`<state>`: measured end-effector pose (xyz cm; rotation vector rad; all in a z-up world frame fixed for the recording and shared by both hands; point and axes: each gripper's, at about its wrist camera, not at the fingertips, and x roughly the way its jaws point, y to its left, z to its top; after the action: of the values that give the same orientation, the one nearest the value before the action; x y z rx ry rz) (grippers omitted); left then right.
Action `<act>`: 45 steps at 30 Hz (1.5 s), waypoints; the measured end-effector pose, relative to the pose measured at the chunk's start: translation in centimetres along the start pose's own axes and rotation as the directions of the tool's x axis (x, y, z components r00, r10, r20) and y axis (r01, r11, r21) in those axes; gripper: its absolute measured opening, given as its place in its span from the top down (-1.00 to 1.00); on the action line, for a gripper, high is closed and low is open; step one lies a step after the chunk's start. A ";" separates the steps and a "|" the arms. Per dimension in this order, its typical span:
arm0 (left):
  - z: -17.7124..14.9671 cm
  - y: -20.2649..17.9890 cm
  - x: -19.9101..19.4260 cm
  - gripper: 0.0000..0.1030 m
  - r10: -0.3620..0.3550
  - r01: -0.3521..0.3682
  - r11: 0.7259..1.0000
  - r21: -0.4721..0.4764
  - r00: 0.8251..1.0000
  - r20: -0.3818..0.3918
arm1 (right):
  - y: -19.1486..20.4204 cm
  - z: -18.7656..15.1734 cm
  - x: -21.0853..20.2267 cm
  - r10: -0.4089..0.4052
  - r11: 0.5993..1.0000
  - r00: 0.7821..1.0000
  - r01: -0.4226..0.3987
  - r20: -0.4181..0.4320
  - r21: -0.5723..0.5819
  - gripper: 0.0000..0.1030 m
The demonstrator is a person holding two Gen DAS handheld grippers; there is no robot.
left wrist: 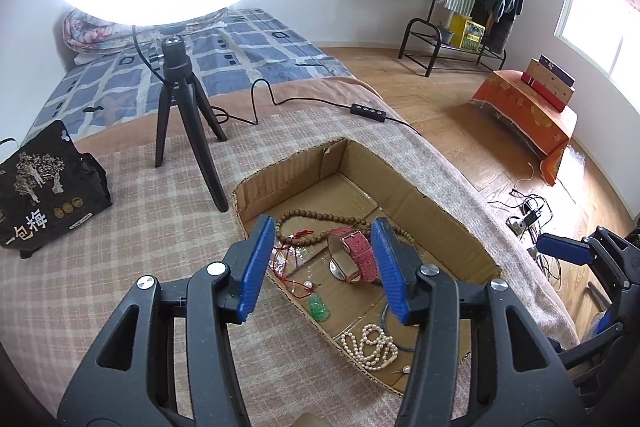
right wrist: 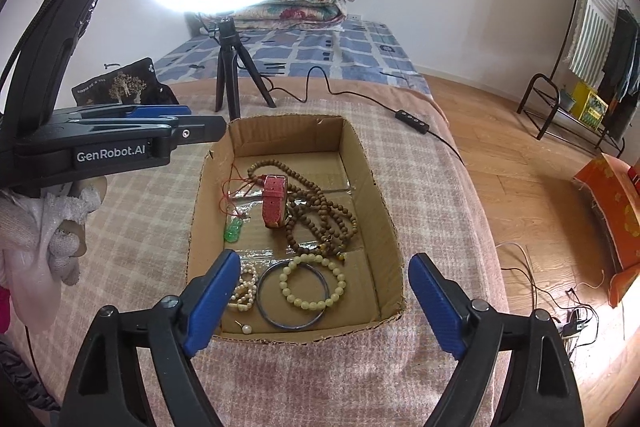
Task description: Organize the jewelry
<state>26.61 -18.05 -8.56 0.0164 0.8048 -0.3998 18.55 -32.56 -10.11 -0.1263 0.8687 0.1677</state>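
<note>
You hover both grippers, left gripper (left wrist: 322,263) and right gripper (right wrist: 326,301), jaws open and empty, over the cardboard box (right wrist: 384,195) where watch (right wrist: 275,203), prayer beads (right wrist: 320,211) and bracelets lie gathered but tangled, unsorted.

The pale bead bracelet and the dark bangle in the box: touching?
Touching. The right wrist view shows the pale bead bracelet lying across the dark bangle, its beads overlapping the bangle's rim inside the cardboard box.

Wooden floor (left wrist: 448,107); bed (left wrist: 240,43) (ring-lit)
</note>
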 end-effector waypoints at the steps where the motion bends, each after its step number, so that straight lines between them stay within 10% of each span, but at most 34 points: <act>1: 0.0 0.1 -0.3 0.00 0.001 -0.001 1.000 -0.002 1.000 0.002 | 0.1 0.0 -0.1 -0.004 1.000 1.000 0.004 0.002 -0.002 -0.73; 20: -0.9 1.0 -6.5 -0.01 0.040 -0.042 0.999 0.016 0.996 0.077 | 0.7 0.7 -3.7 -0.058 0.997 0.995 0.054 0.080 0.054 -0.83; 45: -6.0 0.1 -15.8 -0.77 0.128 -0.132 0.991 0.021 0.985 0.115 | 2.9 -0.5 -8.8 -0.141 0.987 0.972 0.123 0.188 0.104 -0.99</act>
<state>12.65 -11.61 -1.65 0.0721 0.6817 -0.2860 12.00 -30.67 -3.78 -0.0798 0.6685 0.0143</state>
